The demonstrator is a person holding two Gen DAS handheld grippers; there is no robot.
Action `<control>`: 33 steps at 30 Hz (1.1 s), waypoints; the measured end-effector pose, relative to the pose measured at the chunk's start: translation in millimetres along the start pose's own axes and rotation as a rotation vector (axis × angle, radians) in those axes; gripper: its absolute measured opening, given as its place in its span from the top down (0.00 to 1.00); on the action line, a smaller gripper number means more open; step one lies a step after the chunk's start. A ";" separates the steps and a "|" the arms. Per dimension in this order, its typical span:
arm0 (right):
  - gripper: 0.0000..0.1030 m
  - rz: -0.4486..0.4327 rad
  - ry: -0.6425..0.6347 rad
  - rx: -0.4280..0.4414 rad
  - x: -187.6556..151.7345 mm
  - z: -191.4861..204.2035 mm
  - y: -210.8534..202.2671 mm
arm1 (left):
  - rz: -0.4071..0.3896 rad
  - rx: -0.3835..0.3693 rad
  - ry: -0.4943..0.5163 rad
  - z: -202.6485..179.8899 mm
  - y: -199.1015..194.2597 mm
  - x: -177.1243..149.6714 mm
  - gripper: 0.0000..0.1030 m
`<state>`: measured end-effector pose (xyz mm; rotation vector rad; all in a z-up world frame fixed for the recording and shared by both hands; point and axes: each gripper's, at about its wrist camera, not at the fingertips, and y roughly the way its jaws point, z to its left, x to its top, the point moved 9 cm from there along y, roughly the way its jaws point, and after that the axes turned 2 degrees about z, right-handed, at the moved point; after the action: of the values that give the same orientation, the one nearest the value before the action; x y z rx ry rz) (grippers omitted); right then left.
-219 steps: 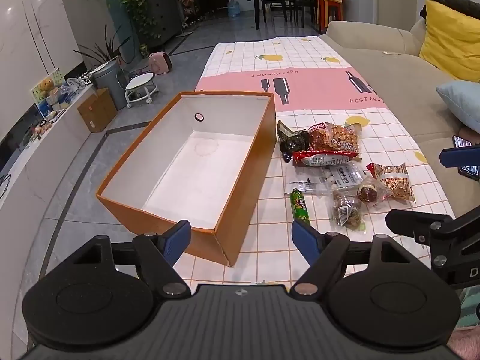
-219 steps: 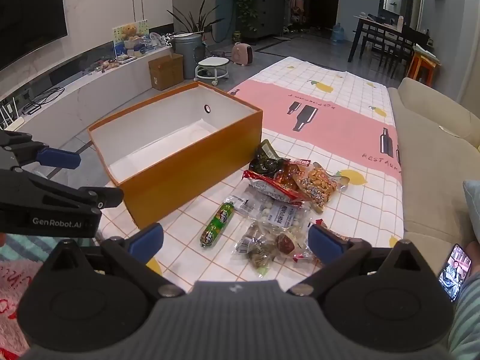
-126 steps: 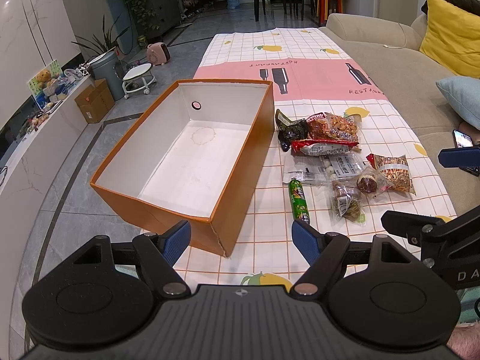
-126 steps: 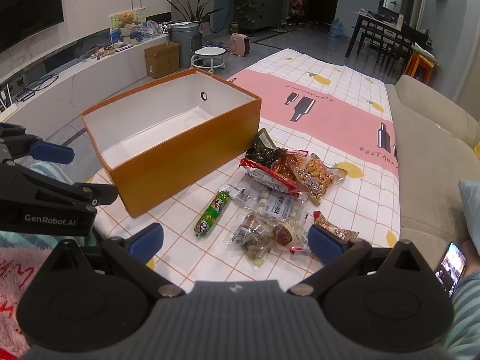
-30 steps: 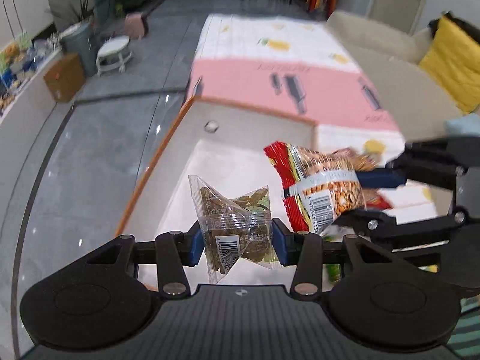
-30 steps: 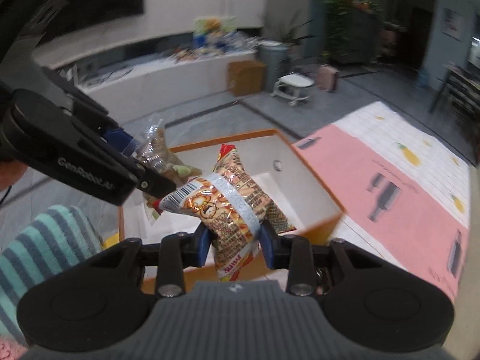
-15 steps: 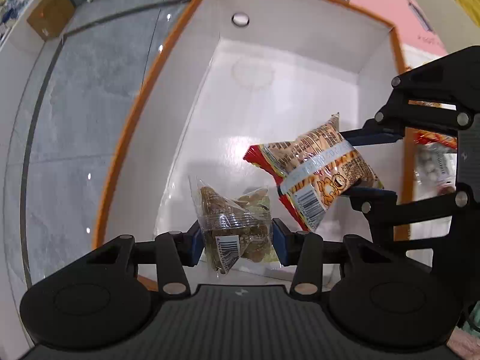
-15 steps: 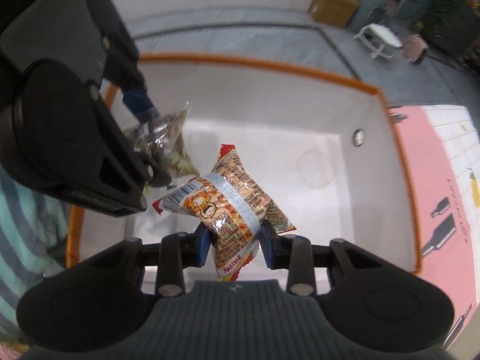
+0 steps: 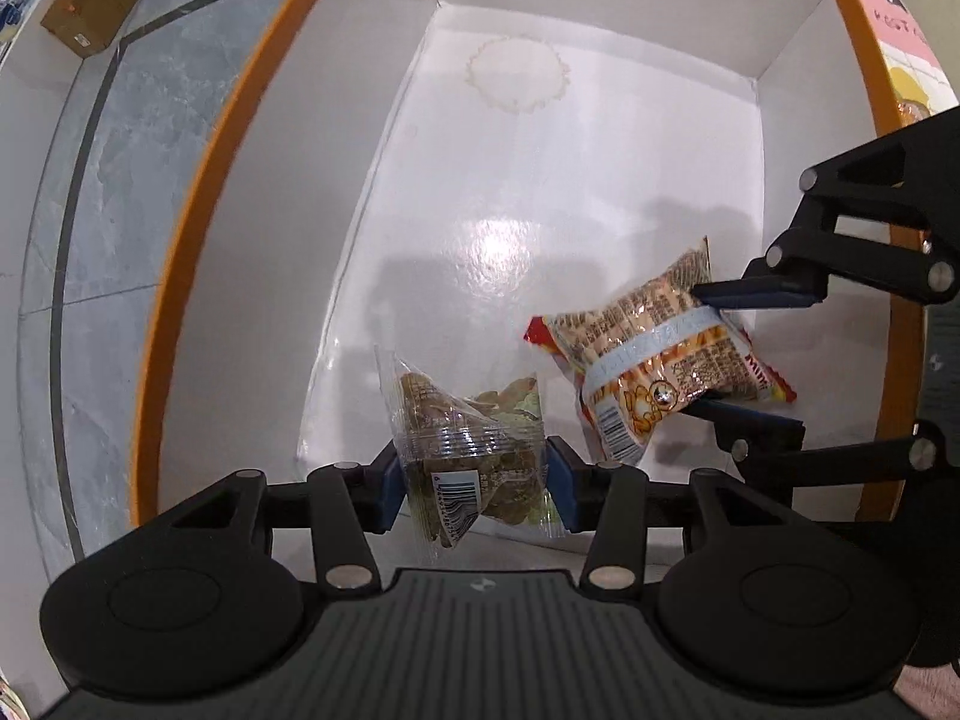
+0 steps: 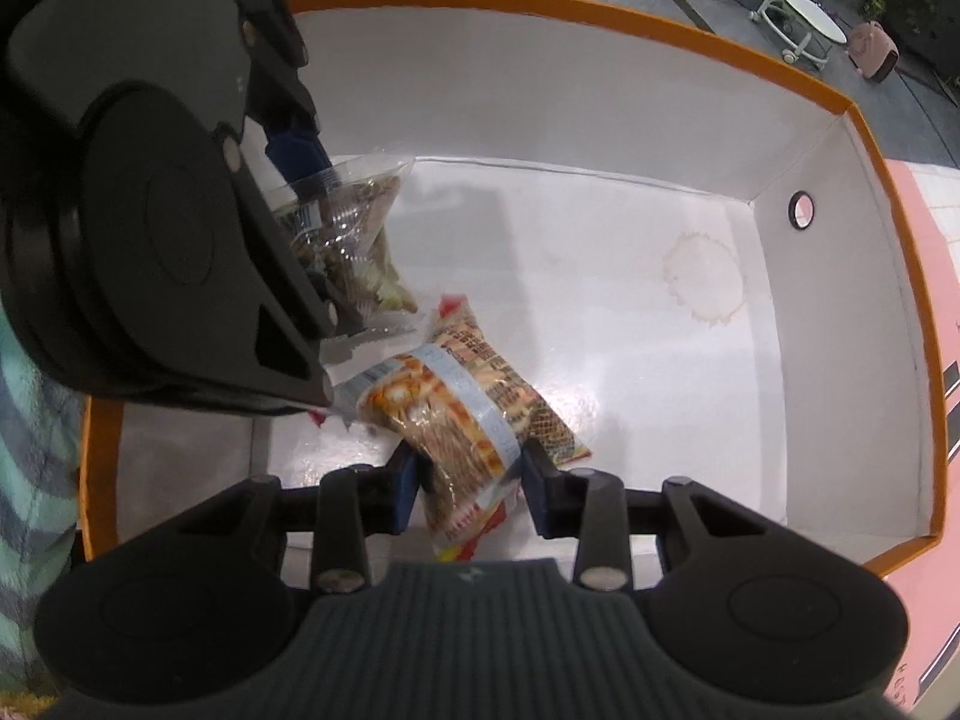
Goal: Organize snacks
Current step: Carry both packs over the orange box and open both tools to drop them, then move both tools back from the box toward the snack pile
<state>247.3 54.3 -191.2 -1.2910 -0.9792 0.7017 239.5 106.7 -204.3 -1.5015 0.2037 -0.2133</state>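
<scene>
- Left wrist view: your left claw (image 9: pixel 474 474) grips the clear packet (image 9: pixel 471 444) low inside the orange box (image 9: pixel 198 192). Lower it near the floor, then release.
- Right wrist view: your right claw (image 10: pixel 471 489) pinches the striped snack bag (image 10: pixel 465 414) beside it. Set it down apart, so neither packet lands on the other.

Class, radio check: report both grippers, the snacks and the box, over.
Left gripper shut on clear snack packet. Right gripper shut on orange snack bag. Both inside orange box, unreleased. Nothing obstructing.
</scene>
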 end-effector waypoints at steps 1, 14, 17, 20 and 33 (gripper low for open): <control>0.63 0.000 0.004 -0.001 0.3 0.2 -0.8 | 0.007 0.007 0.002 -0.2 1.0 -1.3 0.42; 0.38 -0.182 0.063 -0.080 -2.3 -10.9 -63.3 | -0.153 0.016 -0.041 0.1 -52.2 -10.7 0.30; 0.37 -0.253 0.100 -0.095 -10.7 -12.0 -93.7 | -0.260 0.036 -0.043 -8.3 -82.1 -12.0 0.29; 0.36 -0.325 0.163 -0.115 -25.9 -15.6 -125.7 | -0.365 0.034 -0.025 -27.7 -116.0 -19.2 0.29; 0.25 -0.549 0.610 -0.283 -171.6 -43.4 -184.6 | -0.609 -0.076 0.045 -147.8 -153.0 -28.6 0.29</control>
<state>192.4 -147.4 -43.9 -1.2804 -0.8746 -0.2580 170.7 -36.8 -60.2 -1.6032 -0.2206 -0.7323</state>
